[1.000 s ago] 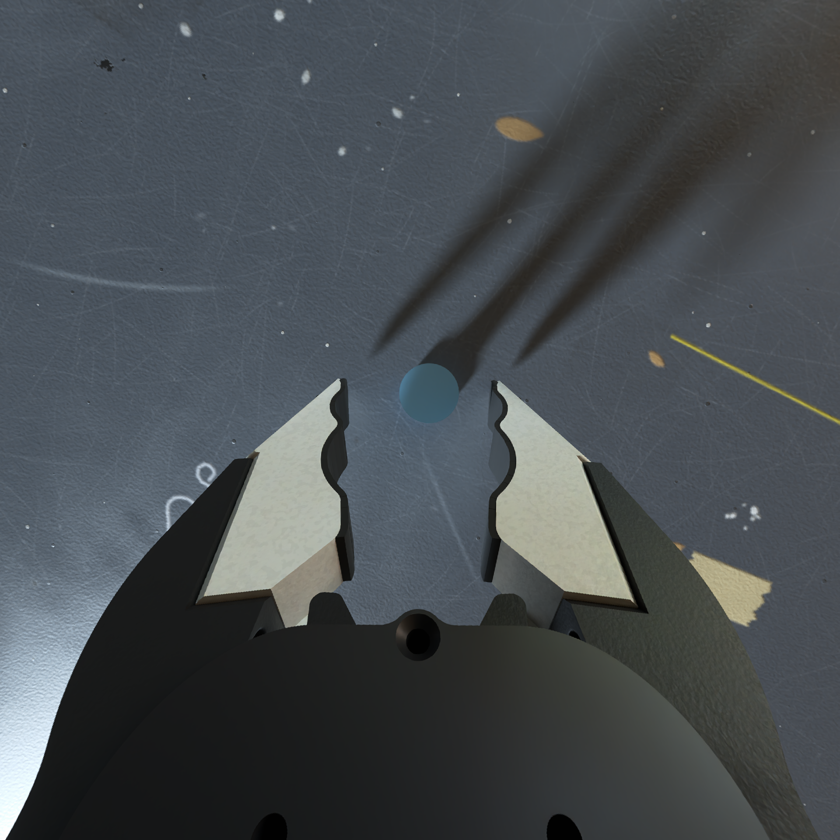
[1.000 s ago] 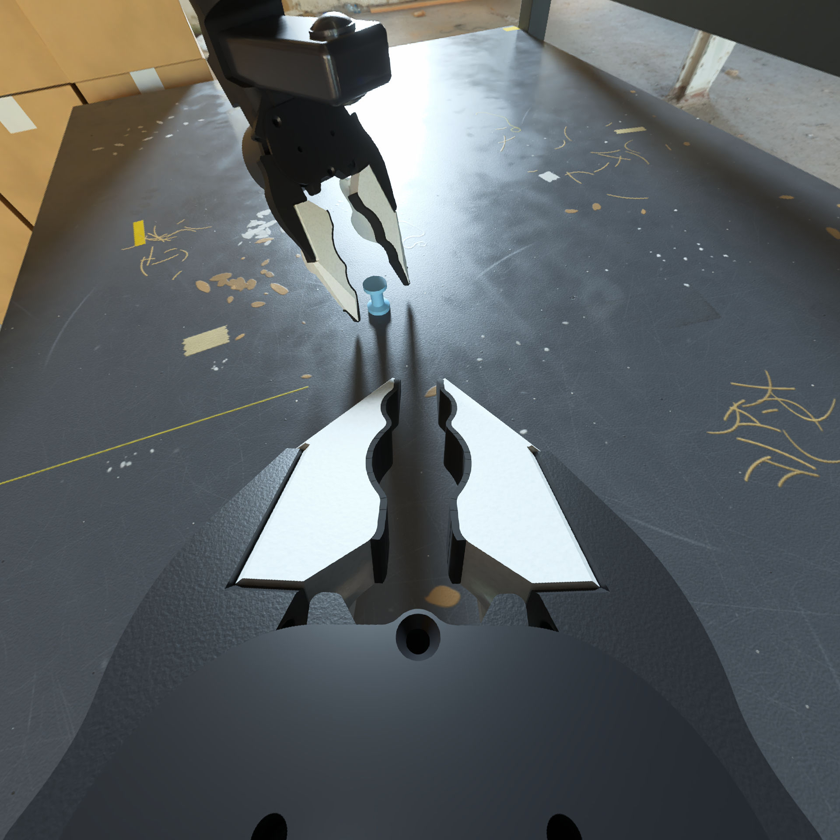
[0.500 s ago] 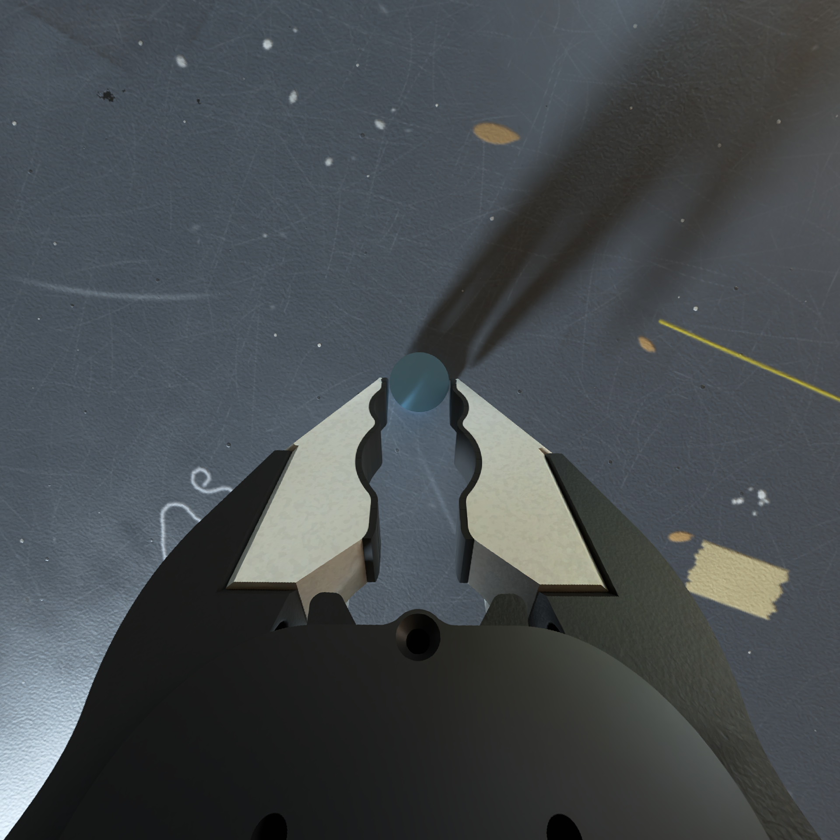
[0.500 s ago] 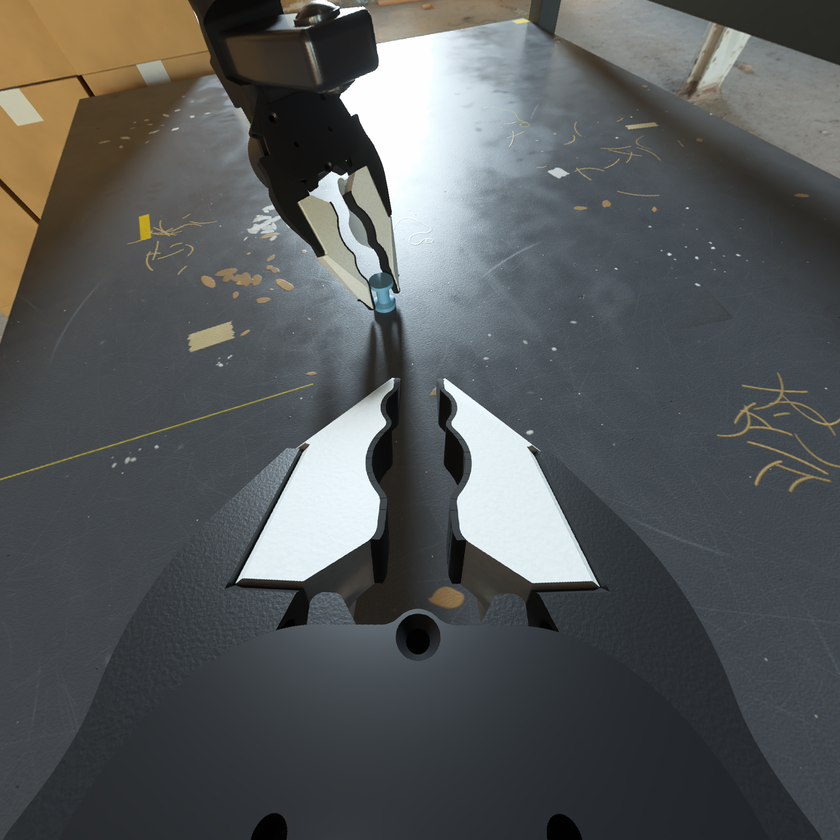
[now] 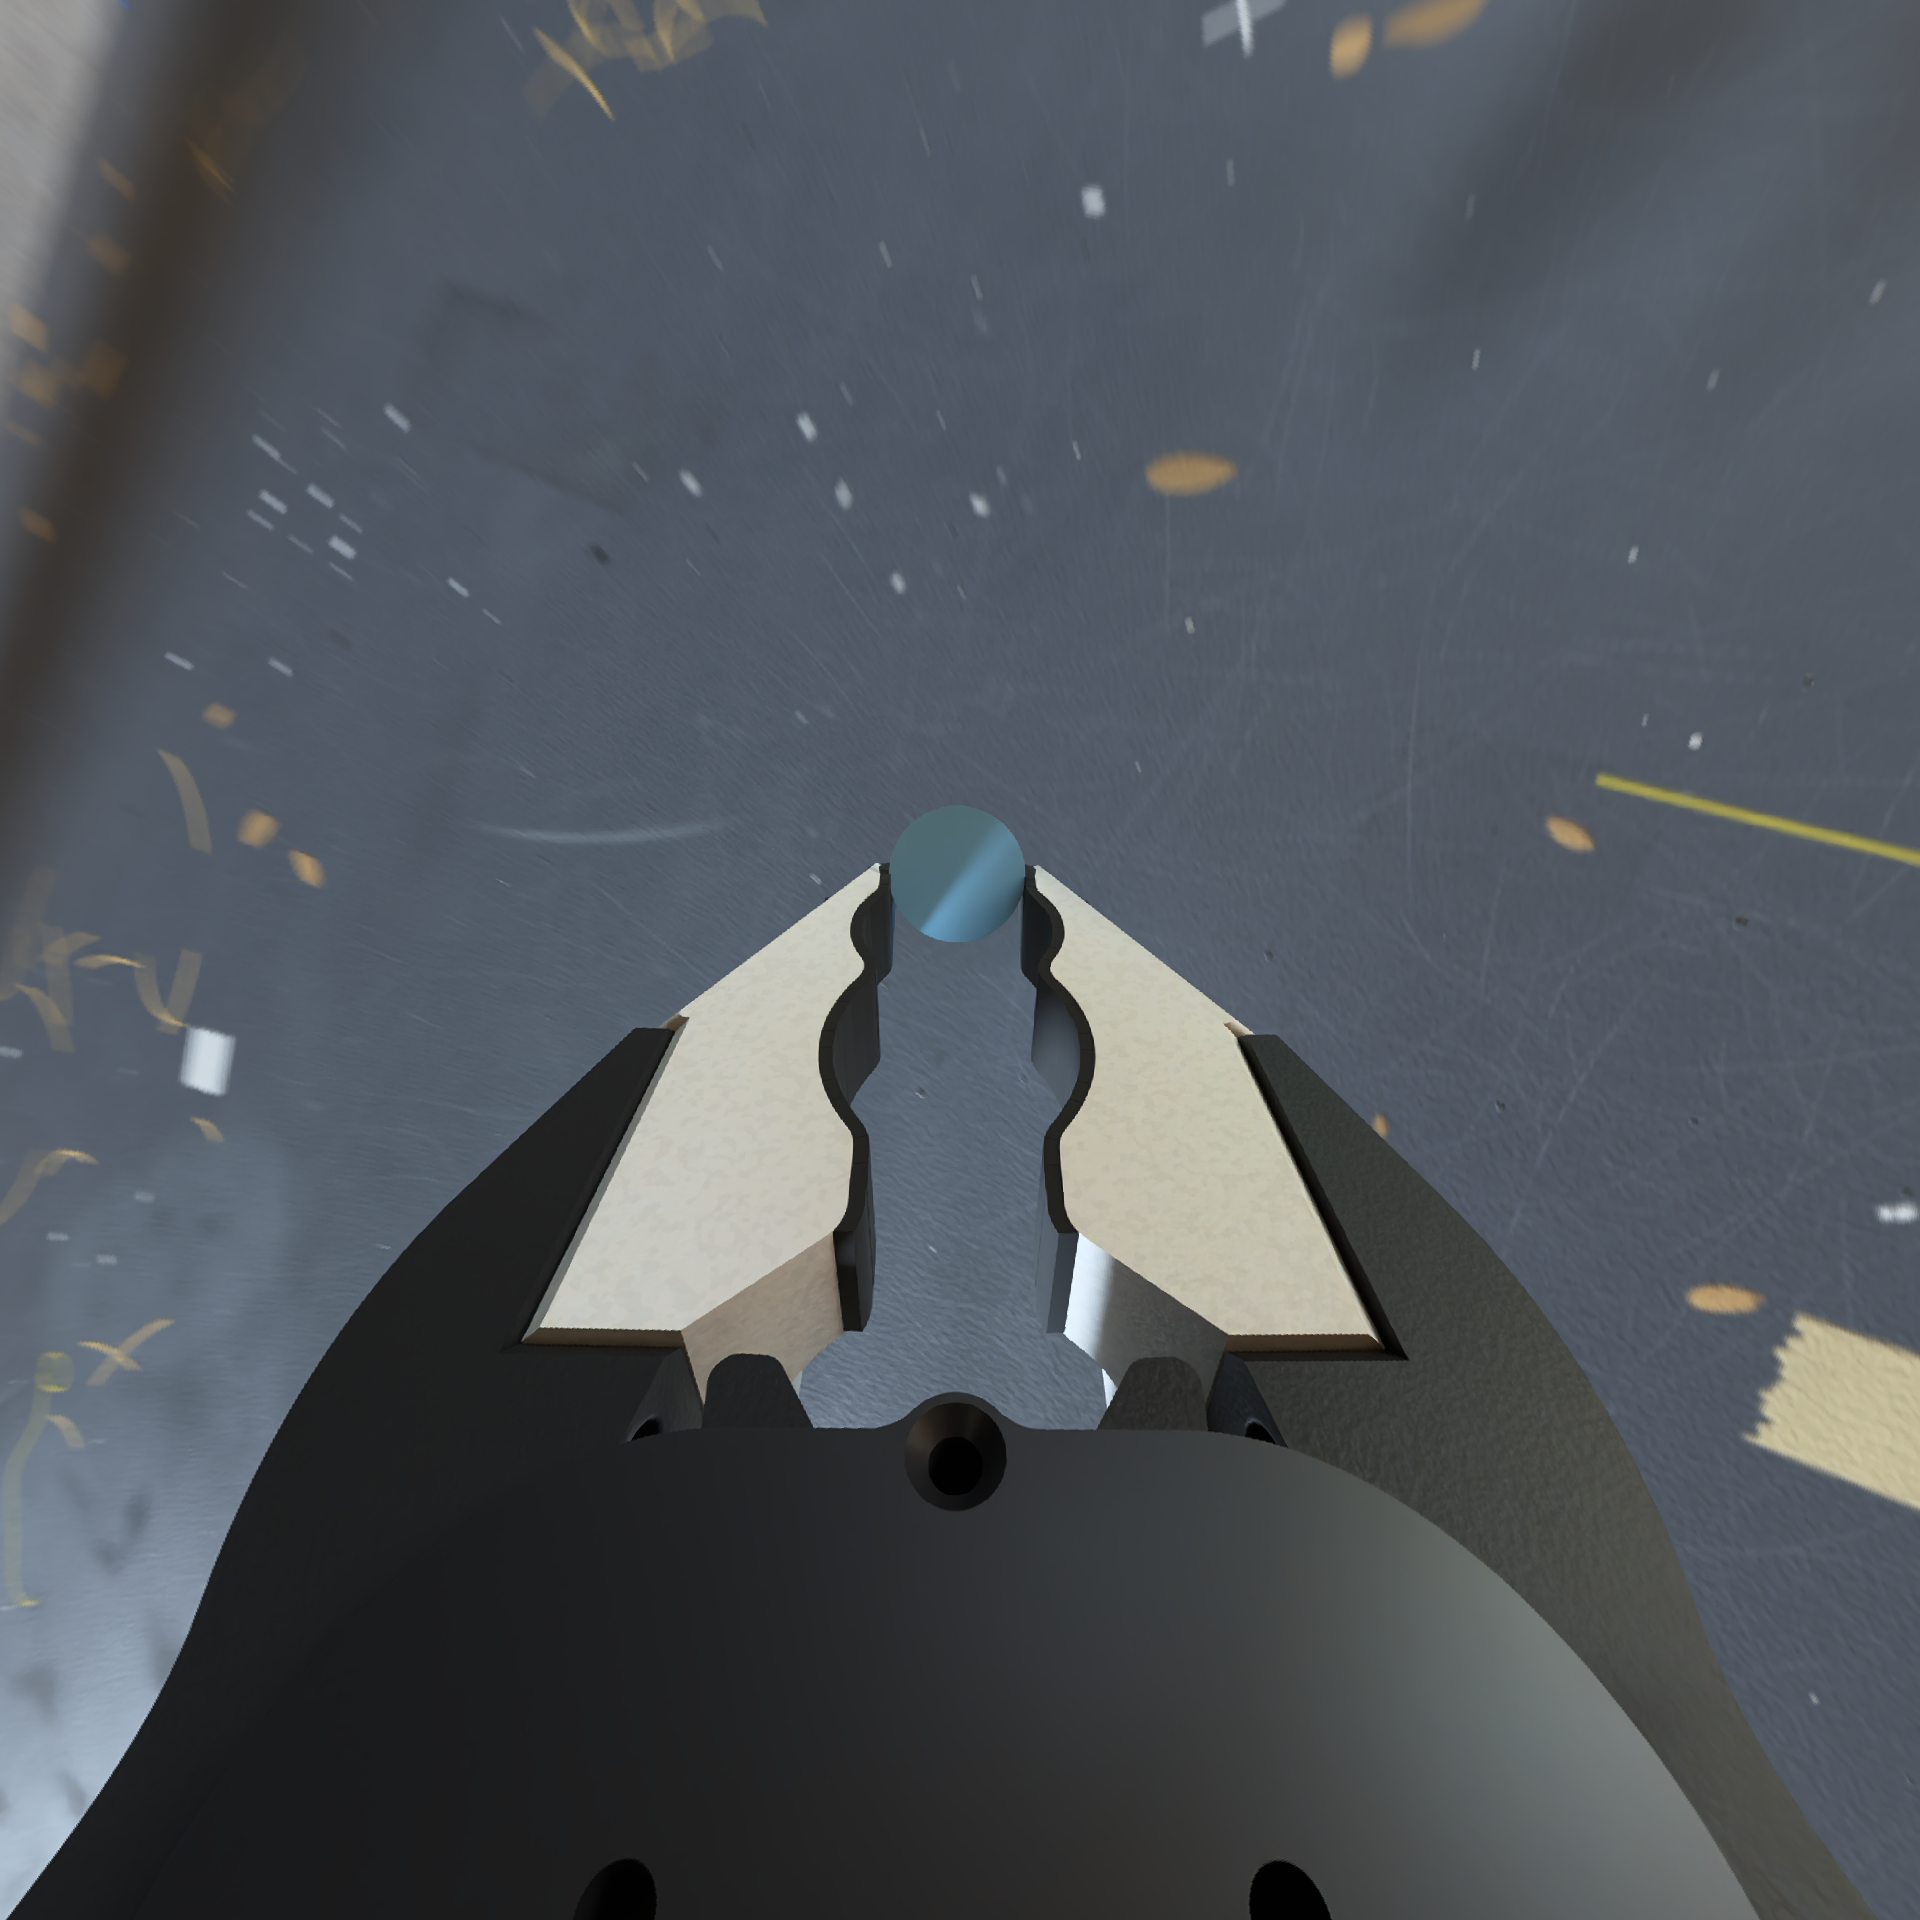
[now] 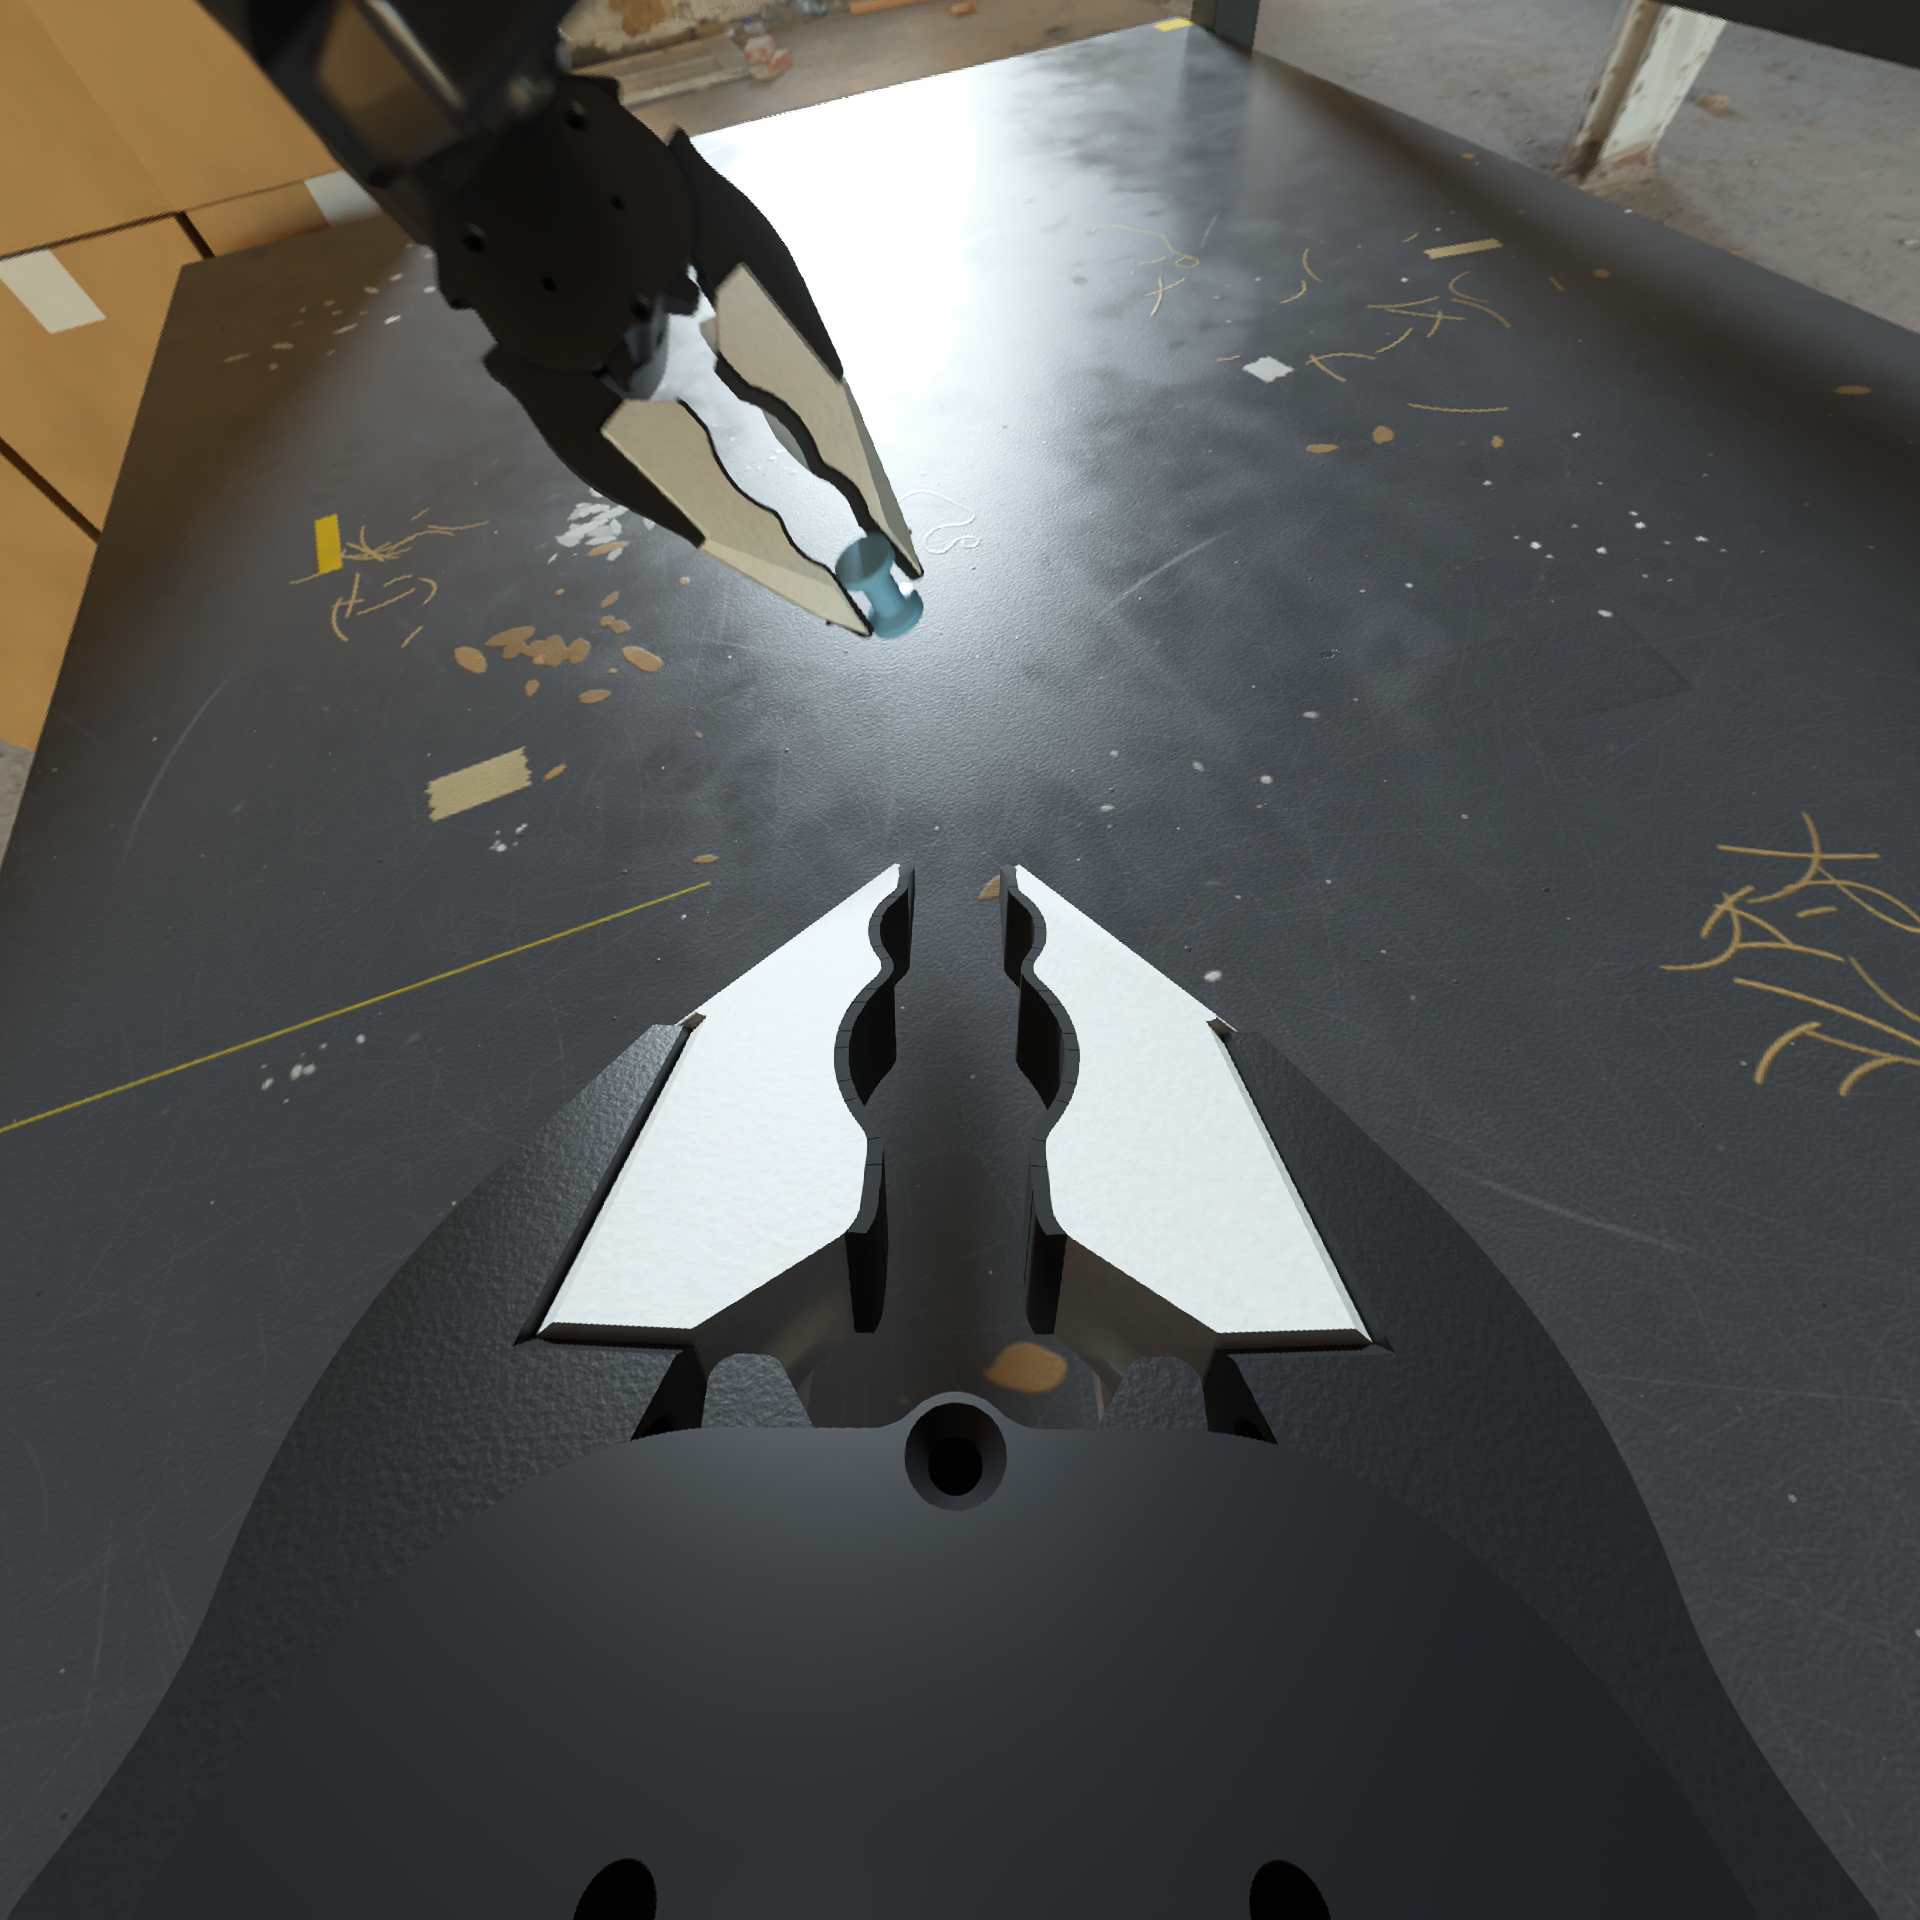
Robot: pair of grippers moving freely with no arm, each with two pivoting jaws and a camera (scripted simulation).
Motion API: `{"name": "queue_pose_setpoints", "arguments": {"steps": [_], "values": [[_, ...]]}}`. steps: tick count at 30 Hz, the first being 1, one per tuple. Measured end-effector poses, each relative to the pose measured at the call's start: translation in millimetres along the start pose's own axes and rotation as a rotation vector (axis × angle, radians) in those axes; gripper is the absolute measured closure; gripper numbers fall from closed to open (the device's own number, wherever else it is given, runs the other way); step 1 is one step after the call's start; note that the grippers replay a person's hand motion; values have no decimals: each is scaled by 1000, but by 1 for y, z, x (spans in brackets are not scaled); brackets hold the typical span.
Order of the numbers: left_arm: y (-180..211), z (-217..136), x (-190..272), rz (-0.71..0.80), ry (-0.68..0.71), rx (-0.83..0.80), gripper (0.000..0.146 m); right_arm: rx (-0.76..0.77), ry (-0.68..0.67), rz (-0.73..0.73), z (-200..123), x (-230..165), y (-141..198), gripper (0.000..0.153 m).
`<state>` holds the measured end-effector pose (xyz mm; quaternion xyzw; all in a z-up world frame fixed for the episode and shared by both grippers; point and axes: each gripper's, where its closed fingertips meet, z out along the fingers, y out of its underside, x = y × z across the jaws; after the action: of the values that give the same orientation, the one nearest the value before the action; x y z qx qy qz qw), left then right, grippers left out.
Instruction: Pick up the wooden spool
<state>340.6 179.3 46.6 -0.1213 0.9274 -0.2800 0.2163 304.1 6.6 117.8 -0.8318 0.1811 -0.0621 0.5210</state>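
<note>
The spool [image 5: 958,888] is small and blue, not wood-coloured, and I see its round end face between my left fingertips. My left gripper [image 5: 958,881] is shut on it. In the right wrist view the left gripper [image 6: 891,605] hangs tilted above the dark table [image 6: 1351,727], with the spool [image 6: 883,597] clamped at its tips, clear of the surface. My right gripper [image 6: 957,875] sits low and nearer, well short of the spool. Its jaws stand a narrow gap apart with nothing between them.
Cardboard boxes [image 6: 83,260] stand along the table's far left edge. Tape scraps [image 6: 478,782], wood chips [image 6: 540,649], curled shavings [image 6: 1818,956] and a thin yellow line [image 6: 353,1003] lie flat on the table. Bare floor shows past the far edge.
My left gripper closed on the spool, then lifted and tilted with it, so the spool left the table. My right gripper stayed in place.
</note>
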Motion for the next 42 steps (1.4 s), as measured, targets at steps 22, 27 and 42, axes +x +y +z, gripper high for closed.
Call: {"name": "queue_pose_setpoints", "arguments": {"steps": [22,27,42], "values": [[-165,-8,27,272,-184,549,123,125,-134,225,22,-3,-16,133],[-166,-12,26,142,-62,632,123,152,-155,278,29,0,-21,134],[-149,-4,13,100,-125,580,122,203,-176,370,38,7,-31,141]]}}
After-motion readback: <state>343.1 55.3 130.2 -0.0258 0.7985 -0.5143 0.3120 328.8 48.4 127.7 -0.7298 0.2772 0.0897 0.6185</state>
